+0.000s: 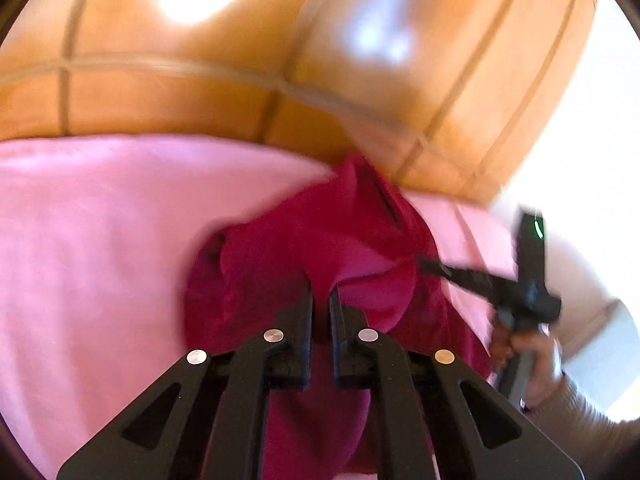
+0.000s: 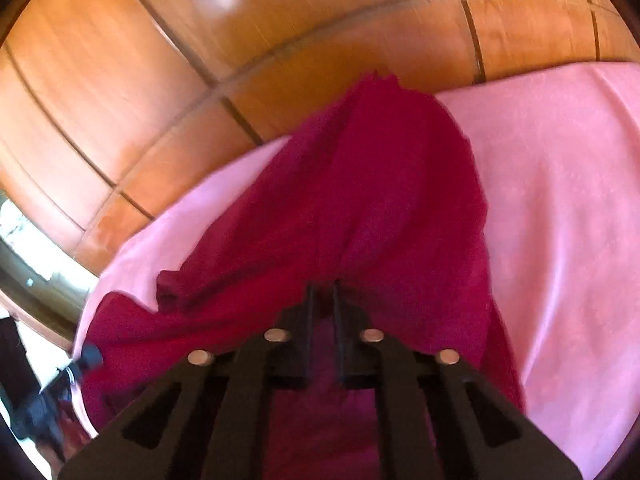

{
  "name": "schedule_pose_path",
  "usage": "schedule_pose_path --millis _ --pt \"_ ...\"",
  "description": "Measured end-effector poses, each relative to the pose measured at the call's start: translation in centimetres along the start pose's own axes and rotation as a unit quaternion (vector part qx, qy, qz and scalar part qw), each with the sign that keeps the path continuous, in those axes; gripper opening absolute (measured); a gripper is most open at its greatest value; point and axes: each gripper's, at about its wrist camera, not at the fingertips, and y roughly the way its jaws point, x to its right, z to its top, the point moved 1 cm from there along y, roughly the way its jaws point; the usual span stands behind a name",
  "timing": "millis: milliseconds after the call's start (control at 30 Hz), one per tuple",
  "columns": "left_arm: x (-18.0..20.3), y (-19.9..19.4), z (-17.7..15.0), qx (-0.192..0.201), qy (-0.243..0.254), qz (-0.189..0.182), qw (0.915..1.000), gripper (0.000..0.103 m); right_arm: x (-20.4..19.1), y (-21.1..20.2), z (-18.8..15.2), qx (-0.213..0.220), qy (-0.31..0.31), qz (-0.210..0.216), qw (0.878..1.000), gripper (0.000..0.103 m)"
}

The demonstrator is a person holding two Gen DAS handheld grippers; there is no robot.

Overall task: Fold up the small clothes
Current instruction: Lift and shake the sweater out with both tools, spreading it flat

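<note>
Currently, a crimson garment (image 1: 320,240) is being held bunched over a pink sheet (image 1: 100,240), which is spread on what is judged to be a bed with a wooden headboard (image 1: 180,96) behind it.

Left hand-held gripper (image 1: 321,294): jaws are being kept nearly closed, cloth being pinched between them at a raised fold.

Right hand-held gripper (image 2: 323,294): likewise clenched on the same garment, near another fold; in the left view it is being gripped by a hand (image 1: 528,356) at the right edge.

Two separate points are being held, probably so that the cloth can be pulled taut and spread flat before folding. No fold is judged done yet. Edges are being blurred by motion; the garment type cannot be told.
</note>
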Motion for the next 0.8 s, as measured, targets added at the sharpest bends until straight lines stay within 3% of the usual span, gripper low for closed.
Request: schedule_pose_path --millis 133,267,367,467,500,533,567,600,633,667,700,800 --pt "-3.9 -3.2 3.3 0.043 -0.048 0.036 0.9973 0.005 1.5 -2.6 0.9 0.011 -0.025 -0.041 0.999 0.001" --pt "-8.0 -4.5 7.3 0.063 -0.057 0.133 0.9874 0.005 4.2 -4.7 2.9 0.031 -0.047 -0.123 0.991 0.001" --pt "-10.7 -3.7 10.4 0.052 -0.054 0.205 0.9759 0.005 7.0 -5.6 5.4 0.044 -0.057 -0.203 0.976 0.0" --pt "-13.0 -1.7 12.4 0.024 -0.061 0.266 0.9616 0.006 10.4 -5.6 8.3 0.045 -0.061 -0.29 0.954 0.0" --pt "-13.7 -1.2 12.7 0.017 -0.078 0.283 0.9557 0.012 11.4 -5.3 9.2 0.042 -0.062 -0.319 0.945 0.001" --pt "-14.0 -1.0 12.7 0.011 -0.082 0.296 0.9517 0.033 12.3 -5.3 9.9 0.04 -0.056 -0.331 0.941 0.002" --pt "-14.1 -1.1 12.7 0.012 -0.079 0.301 0.9501 0.047 13.0 -5.5 10.4 0.04 -0.055 -0.337 0.939 0.003" --pt "-13.7 -1.8 12.2 0.028 -0.076 0.311 0.9468 0.075 13.4 -6.0 11.0 0.047 -0.058 -0.35 0.934 0.021" --pt "-13.4 -2.1 12.2 0.05 -0.076 0.313 0.9454 0.081 13.3 -6.4 10.9 0.052 -0.06 -0.354 0.932 0.051" --pt "-13.2 -2.6 11.7 0.069 -0.076 0.301 0.9482 0.081 13.1 -6.8 10.5 0.057 -0.059 -0.349 0.934 0.058" --pt "-12.8 -2.9 10.5 0.068 -0.075 0.273 0.9568 0.081 12.4 -7.2 9.6 0.054 -0.061 -0.327 0.942 0.058" --pt "-12.1 -2.8 6.2 0.038 -0.088 0.193 0.9766 0.08 10.4 -7.4 5.3 0.021 -0.061 -0.249 0.966 0.058"
